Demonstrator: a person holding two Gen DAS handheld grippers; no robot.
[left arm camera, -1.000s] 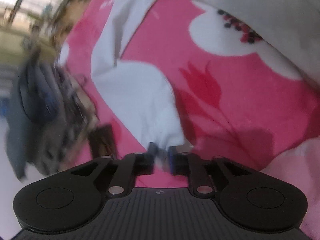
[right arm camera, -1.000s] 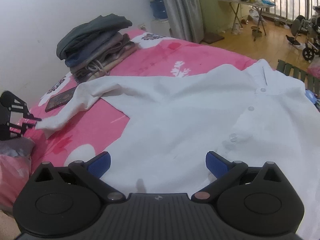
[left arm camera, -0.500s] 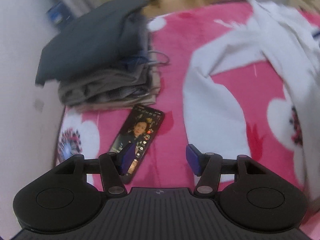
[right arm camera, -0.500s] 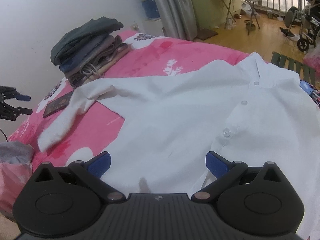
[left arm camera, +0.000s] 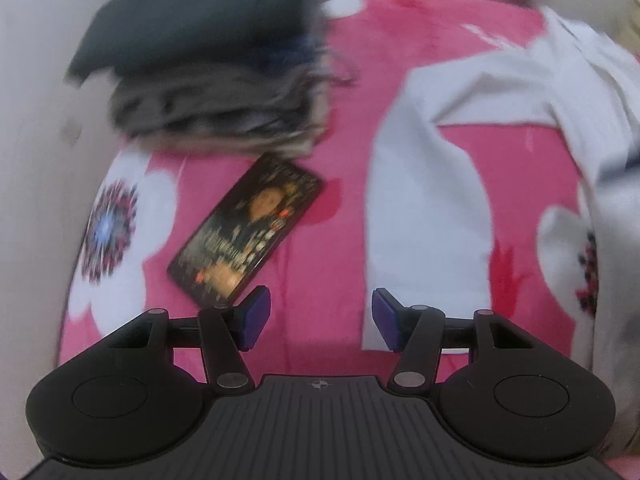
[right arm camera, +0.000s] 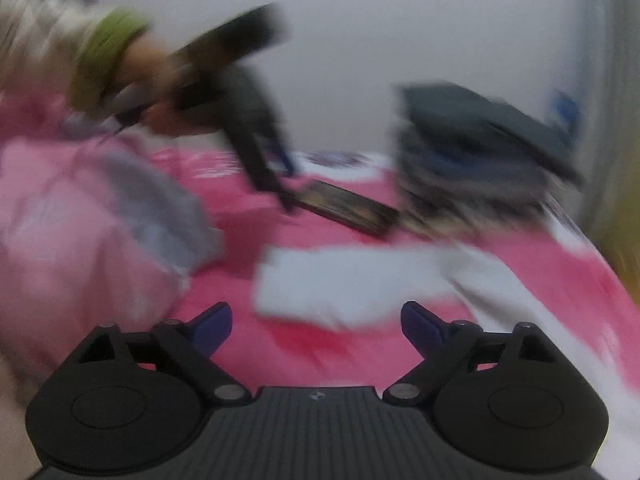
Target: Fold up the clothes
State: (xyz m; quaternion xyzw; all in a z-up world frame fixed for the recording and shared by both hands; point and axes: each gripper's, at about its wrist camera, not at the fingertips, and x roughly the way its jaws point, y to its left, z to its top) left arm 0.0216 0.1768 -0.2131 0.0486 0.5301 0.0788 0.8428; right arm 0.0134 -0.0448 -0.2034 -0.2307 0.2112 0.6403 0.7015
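Left gripper (left arm camera: 321, 320): jaws parted, nothing between them, hovering over the pink bedspread (left arm camera: 320, 240). The right blue pad sits just over the sleeve end of the white shirt (left arm camera: 424, 216); the left pad is just beside the lower corner of the phone (left arm camera: 248, 236). Phone lies flat, screen lit, tilted, beside the sleeve but apart from it. Sleeve runs away from the gripper to the shirt body at far right. Beyond the phone, a stack (left arm camera: 216, 68) of folded dark and grey clothes against the wall.

Right gripper (right arm camera: 316, 326): jaws wide, empty, above the bedspread. View heavily blurred. Sleeve end (right arm camera: 352, 284) lies just ahead. Further on, the phone (right arm camera: 348, 208), with the left gripper (right arm camera: 256, 148) over its near end, held by a hand (right arm camera: 160, 80) in a green cuff. Stack (right arm camera: 480, 144) at far right.
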